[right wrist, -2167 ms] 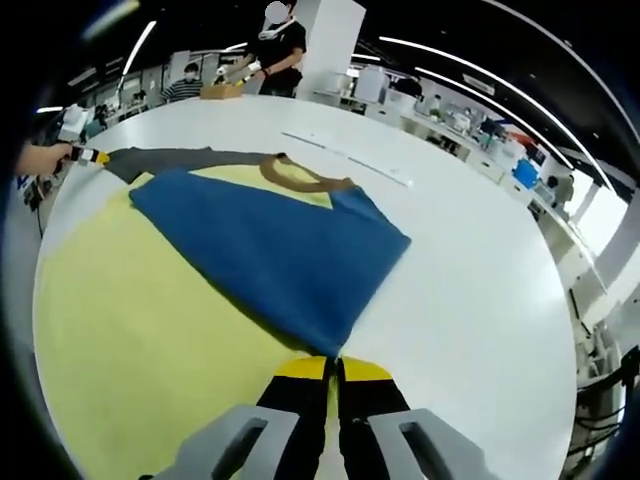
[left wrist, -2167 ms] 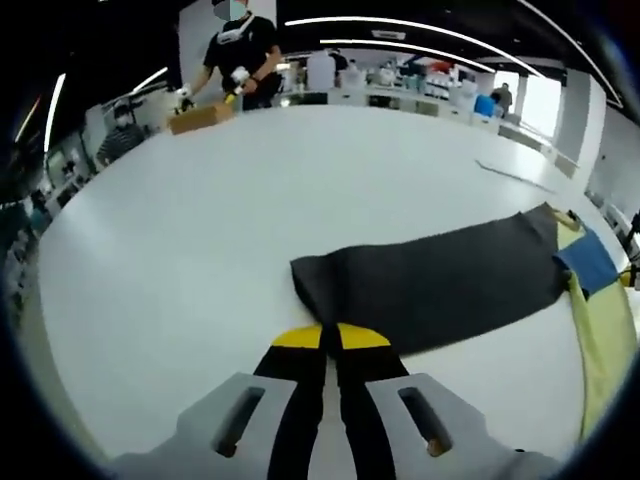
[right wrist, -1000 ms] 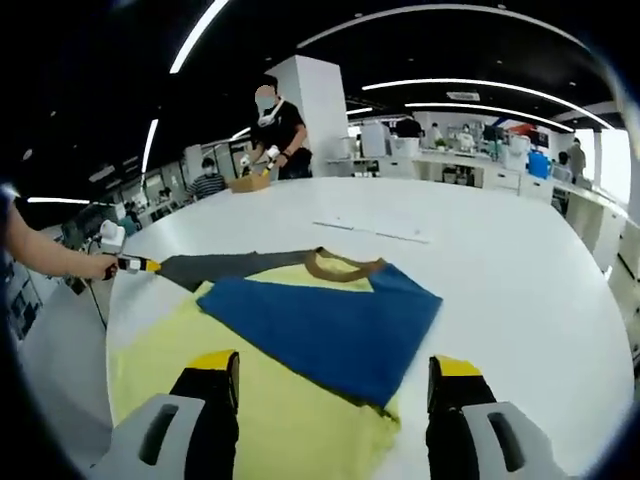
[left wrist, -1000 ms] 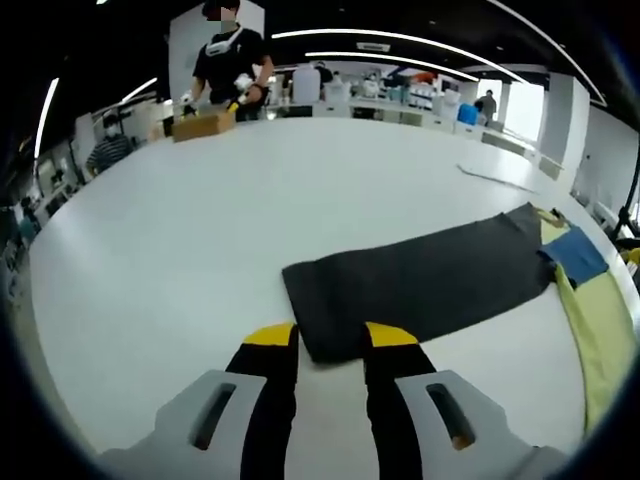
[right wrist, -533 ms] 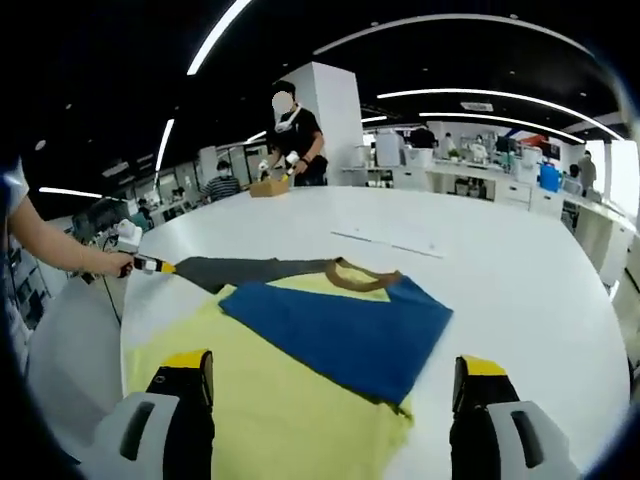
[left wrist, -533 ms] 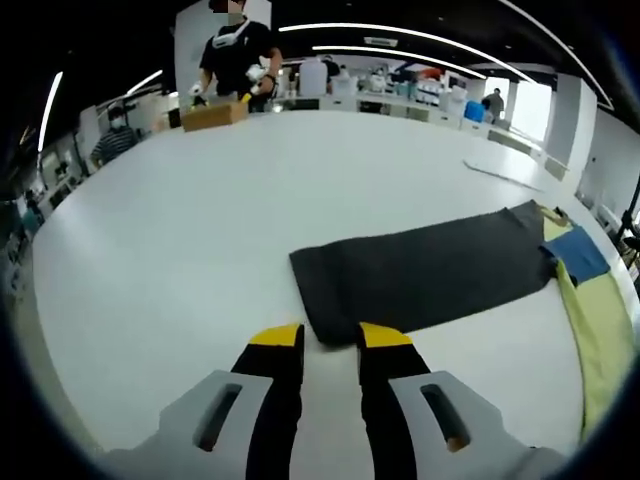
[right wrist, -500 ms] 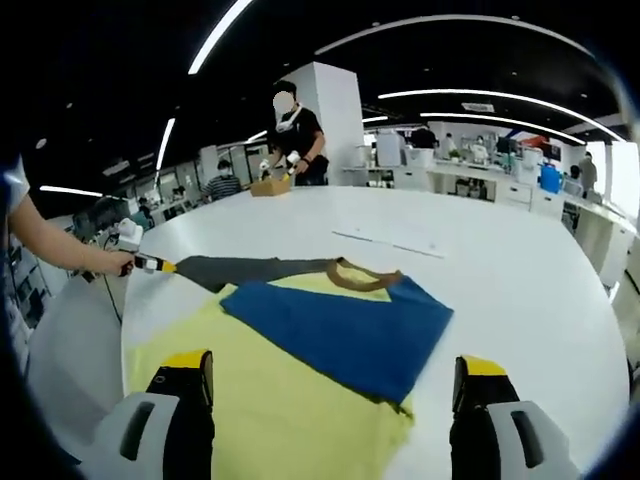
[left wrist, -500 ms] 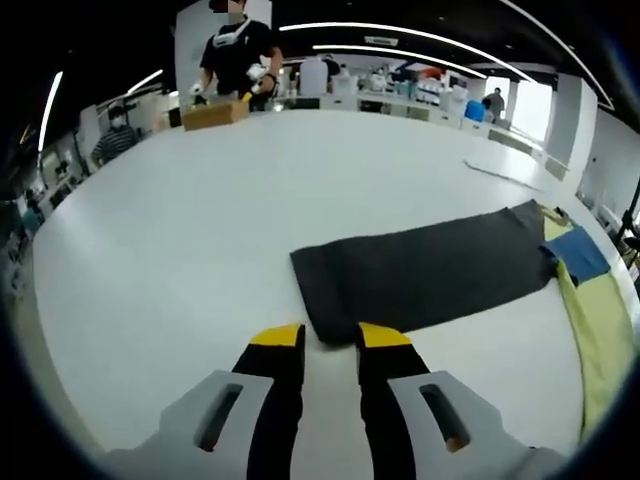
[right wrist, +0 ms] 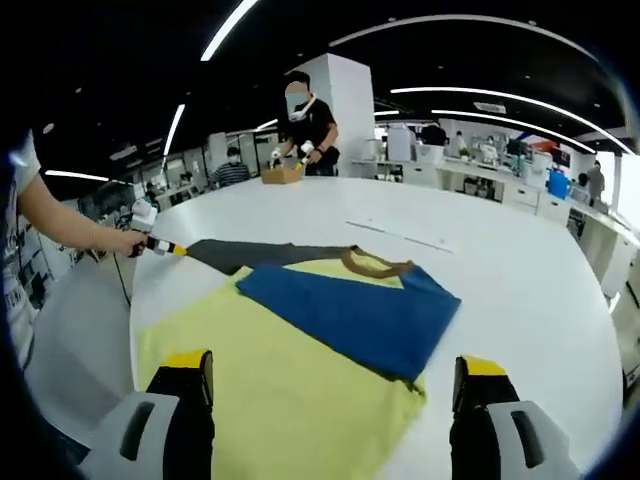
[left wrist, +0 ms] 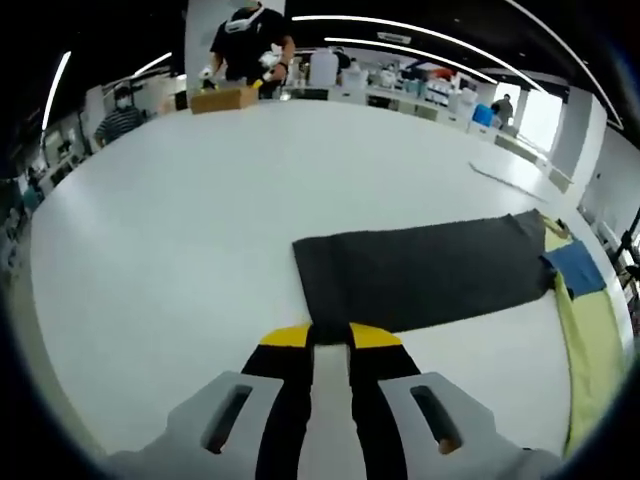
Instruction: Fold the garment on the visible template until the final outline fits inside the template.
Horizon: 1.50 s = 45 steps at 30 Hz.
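The garment lies flat on the white table [right wrist: 520, 290]: a yellow body [right wrist: 290, 390], a blue part [right wrist: 350, 305] folded over it, a brown collar [right wrist: 375, 268] and a dark grey sleeve [left wrist: 420, 270] stretched out sideways. My left gripper [left wrist: 330, 336] is low at the sleeve's cuff end, open by a narrow gap, with the cuff edge between its yellow tips. In the right gripper view, a hand holds that left gripper [right wrist: 150, 240] at the sleeve's tip [right wrist: 215, 252]. My right gripper [right wrist: 332, 368] hovers wide open over the yellow body, holding nothing.
A person in black works at a cardboard box [left wrist: 225, 98] at the table's far edge. A thin pale strip [right wrist: 400, 238] lies on the table beyond the collar. Other people and desks are in the background. The table's edge [right wrist: 125, 330] curves close by on the left.
My left jaws have narrowed from a wide gap to a small one around the cuff end, and that camera has dropped closer. The right gripper has stayed wide open above the garment.
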Available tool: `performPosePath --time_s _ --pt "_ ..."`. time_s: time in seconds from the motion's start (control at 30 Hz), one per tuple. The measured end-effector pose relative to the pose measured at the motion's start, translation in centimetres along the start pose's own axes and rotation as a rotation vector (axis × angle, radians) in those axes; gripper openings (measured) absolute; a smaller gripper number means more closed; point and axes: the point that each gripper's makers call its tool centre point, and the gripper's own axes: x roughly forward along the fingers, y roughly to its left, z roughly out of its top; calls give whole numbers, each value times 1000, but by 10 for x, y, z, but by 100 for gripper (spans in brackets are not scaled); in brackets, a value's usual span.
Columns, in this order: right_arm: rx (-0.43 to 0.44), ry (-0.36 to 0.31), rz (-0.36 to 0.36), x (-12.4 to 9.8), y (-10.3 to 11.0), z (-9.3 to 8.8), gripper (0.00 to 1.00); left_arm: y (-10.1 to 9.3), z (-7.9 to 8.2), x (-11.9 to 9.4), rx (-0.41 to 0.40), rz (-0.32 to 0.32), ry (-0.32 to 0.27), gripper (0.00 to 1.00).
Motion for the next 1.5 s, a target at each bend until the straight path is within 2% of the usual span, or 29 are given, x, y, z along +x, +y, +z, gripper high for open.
performPosePath --time_s 0.33,0.43,0.63,0.83,0.93,1.17,1.23,1.27,1.43,1.5 --pt "9 12 -8 -7 9 -8 99 -1 2 -3 -48 7 5 6" --pt "19 2 -12 -9 10 -7 99 0 2 -4 -21 10 12 2" --pt "37 -3 -21 -10 8 -10 99 -3 4 -6 39 3 29 1" --pt "43 -1 -27 -13 8 -13 99 -4 8 -6 49 -7 28 0" --pt "43 -3 -26 -15 10 -14 99 -7 8 -6 91 -13 43 0" --pt "48 -6 -30 -19 11 -14 99 -14 16 -11 102 -32 27 0" --pt "46 -1 -30 -20 11 -16 99 -19 23 -13 69 -55 -6 0" --pt "45 0 -28 -20 12 -17 99 -19 23 -13 67 -55 -4 0" --pt "48 -5 -18 -22 17 -16 99 -24 28 -15 97 -64 -9 0" --pt "50 -9 -20 -22 17 -16 99 -27 34 -17 62 -76 -42 0"
